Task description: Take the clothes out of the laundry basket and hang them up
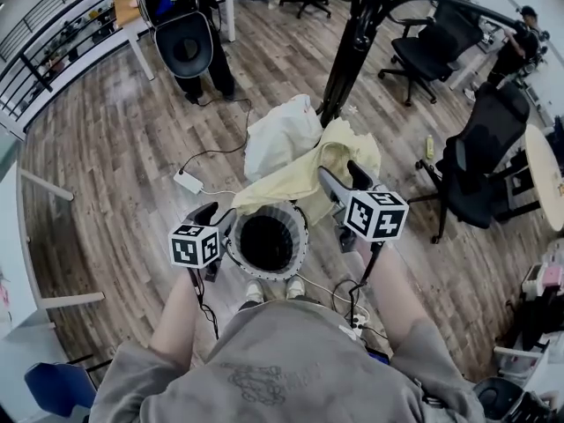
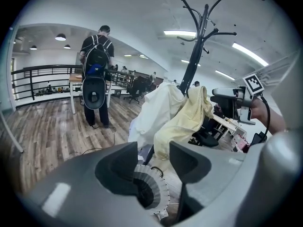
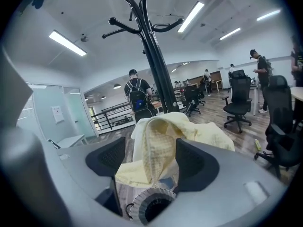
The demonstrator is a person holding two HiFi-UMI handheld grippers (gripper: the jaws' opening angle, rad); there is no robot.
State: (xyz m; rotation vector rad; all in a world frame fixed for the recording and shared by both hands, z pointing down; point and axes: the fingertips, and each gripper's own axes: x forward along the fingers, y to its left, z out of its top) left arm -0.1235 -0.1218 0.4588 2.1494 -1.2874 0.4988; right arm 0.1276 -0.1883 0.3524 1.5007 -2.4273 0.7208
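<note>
The yellow garment [image 1: 300, 183] is draped just beyond the spread right tongs [image 1: 344, 180], its length hanging toward the laundry basket [image 1: 298, 256]. The left tongs [image 1: 218, 217], also spread, are held farther off.

No lettering is legible; the wall notice [image 3: 57, 113] is too small.

Left gripper [image 2: 152, 150], right gripper [image 3: 151, 145]: jaws apart
</note>
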